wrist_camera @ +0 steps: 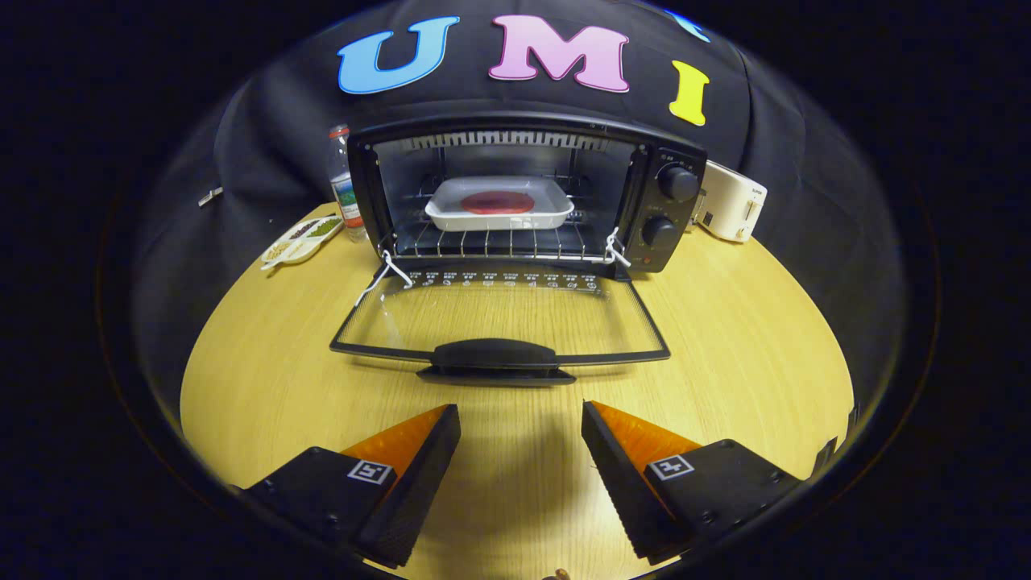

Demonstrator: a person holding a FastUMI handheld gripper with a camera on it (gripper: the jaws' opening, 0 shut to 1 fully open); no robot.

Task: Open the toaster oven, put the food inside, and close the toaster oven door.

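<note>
Fingers (521,419) spread, empty, just short of the door handle (495,354).

matt wood-grain table (725,354), glossy glass oven door (499,318), metal rack (499,240).

I see a wooden table (725,362) — on it the toaster oven (523,193), bottle (345,185), snack dish (302,239) upper left, white toaster (731,201) upper right, and my gripper (521,412) hovering spread apart.

Bright, even light from above falls on the pale wooden table (725,338), and soft shadows lie under the black toaster oven's lowered glass door (499,322) and between the gripper (521,420)'s spread, empty fingers. The fisheye bends the table's rim and the oven's top edge into curves. The centre is sharp; the glass shows faint glare.
</note>
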